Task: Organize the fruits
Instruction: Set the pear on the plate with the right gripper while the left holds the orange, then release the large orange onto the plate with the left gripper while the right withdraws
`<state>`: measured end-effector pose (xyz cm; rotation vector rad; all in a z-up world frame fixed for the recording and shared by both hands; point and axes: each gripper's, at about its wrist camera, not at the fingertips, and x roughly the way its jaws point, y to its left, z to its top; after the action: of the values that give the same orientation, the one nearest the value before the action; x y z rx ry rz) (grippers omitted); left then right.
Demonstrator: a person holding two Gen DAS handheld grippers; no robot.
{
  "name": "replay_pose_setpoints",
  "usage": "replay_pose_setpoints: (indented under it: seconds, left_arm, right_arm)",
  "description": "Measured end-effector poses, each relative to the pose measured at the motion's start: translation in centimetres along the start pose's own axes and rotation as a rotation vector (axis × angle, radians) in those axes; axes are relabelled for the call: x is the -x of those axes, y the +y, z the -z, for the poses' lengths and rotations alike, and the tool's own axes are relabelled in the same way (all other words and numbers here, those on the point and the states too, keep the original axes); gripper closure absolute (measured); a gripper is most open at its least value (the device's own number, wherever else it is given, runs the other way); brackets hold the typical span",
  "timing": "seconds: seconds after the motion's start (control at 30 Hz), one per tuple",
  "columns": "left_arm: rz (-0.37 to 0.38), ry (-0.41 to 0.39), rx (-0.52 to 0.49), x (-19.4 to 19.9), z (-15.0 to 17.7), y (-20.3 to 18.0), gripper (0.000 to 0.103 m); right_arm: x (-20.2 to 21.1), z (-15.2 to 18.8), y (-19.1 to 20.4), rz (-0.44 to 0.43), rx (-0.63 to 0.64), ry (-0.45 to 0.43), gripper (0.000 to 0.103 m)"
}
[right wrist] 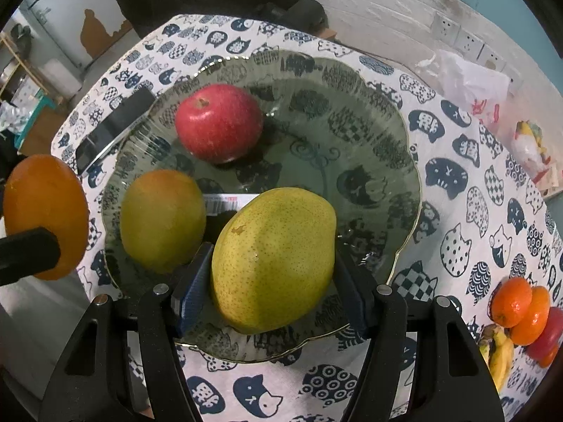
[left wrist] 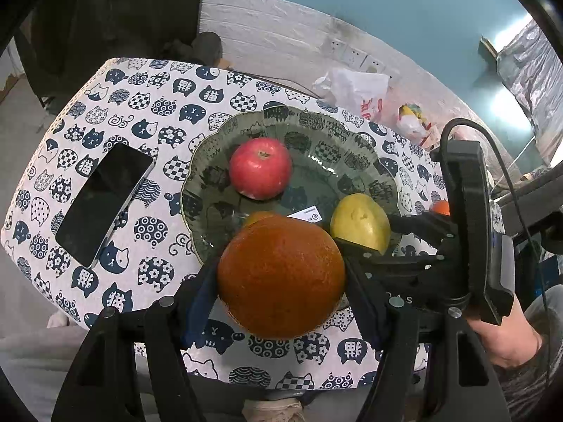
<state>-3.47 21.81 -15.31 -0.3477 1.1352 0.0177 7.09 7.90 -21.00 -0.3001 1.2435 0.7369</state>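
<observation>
My left gripper [left wrist: 281, 277] is shut on a large orange [left wrist: 280, 276], held over the near rim of the glass plate [left wrist: 207, 147]. My right gripper [right wrist: 272, 263] is shut on a yellow-green pear [right wrist: 274, 260], held over the near part of the plate [right wrist: 387, 133]. A red apple [left wrist: 260, 168] lies on the plate; it also shows in the right wrist view [right wrist: 219, 122]. A yellow-orange mango [right wrist: 162, 219] lies on the plate beside a white label [right wrist: 221, 203]. The orange shows at the left of the right wrist view [right wrist: 45, 216].
A black phone [left wrist: 103, 204] lies on the cat-print cloth [left wrist: 105, 112] left of the plate. Tangerines [right wrist: 520, 304], a banana [right wrist: 499, 355] and a red fruit [right wrist: 549, 330] lie at the right. Plastic bags [left wrist: 355, 89] sit by the wall.
</observation>
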Motion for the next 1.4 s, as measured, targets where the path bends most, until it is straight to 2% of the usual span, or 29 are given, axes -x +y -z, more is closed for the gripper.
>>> replay_pose_setpoints:
  seconds: [0.13,0.23,0.4,0.63,1.2,1.4]
  left_arm:
    - [-0.009,0.007,0.000,-0.4,-0.1,-0.1,0.032]
    - [-0.014,0.015,-0.003,-0.8,-0.1,-0.3,0.032]
    - [-0.018,0.028,-0.024,-1.3,0.0,-1.2,0.032]
    - [-0.021,0.043,-0.055,-2.2,-0.3,-2.9,0.032]
    - [-0.024,0.021,-0.075,-6.1,-4.5,-7.7,0.032]
    - [-0.067,0.035,-0.104,-7.9,-5.3,-9.1,0.032]
  right_arm:
    - [0.7,-0.1,-0.3,-0.049,-0.039,-0.011,0.033]
    - [2.0,-0.4,-0.5,-0.025,-0.045,-0.049,0.032]
    - [4.1,-0.5,-2.2,-0.032,-0.119,-0.096,0.031]
    - [6.5,-0.1,-4.5,-0.019,-0.190,-0.134,0.027]
    - [8.5,3.7,-9.2,0.022,-0.224,-0.129,0.026]
    - [9.0,4.8,-11.3,0.018,-0.263,-0.133,0.026]
